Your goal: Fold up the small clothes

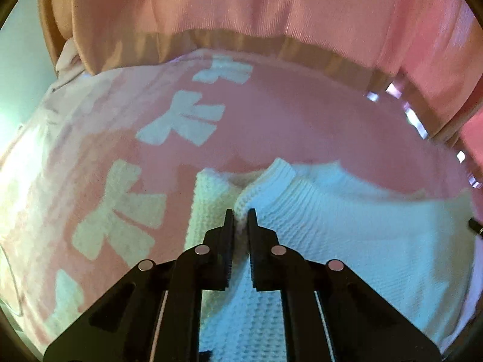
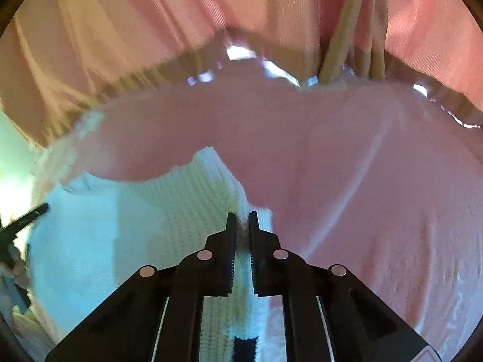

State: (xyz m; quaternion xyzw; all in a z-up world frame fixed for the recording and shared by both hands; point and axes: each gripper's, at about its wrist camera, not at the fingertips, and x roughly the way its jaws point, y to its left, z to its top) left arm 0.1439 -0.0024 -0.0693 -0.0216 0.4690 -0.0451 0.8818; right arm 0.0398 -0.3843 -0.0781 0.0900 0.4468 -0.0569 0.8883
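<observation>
A small white knit garment (image 1: 347,229) lies on a pink cloth (image 1: 286,126) with pale printed shapes. In the left wrist view my left gripper (image 1: 241,215) is shut on a raised fold of the white knit at its left side. The same garment (image 2: 135,226) fills the lower left of the right wrist view, where my right gripper (image 2: 243,218) is shut on a pinched ridge of knit at its right edge. Both pairs of black fingers point down at the fabric. A dark patch (image 2: 246,345) shows on the knit under the right gripper.
A pink curtain or draped fabric (image 1: 241,3) hangs behind the surface, with a tan band (image 1: 302,48) along its foot. Shiny glints (image 2: 241,52) mark the far edge. The tip of the other gripper (image 2: 27,218) shows at the left edge of the right wrist view.
</observation>
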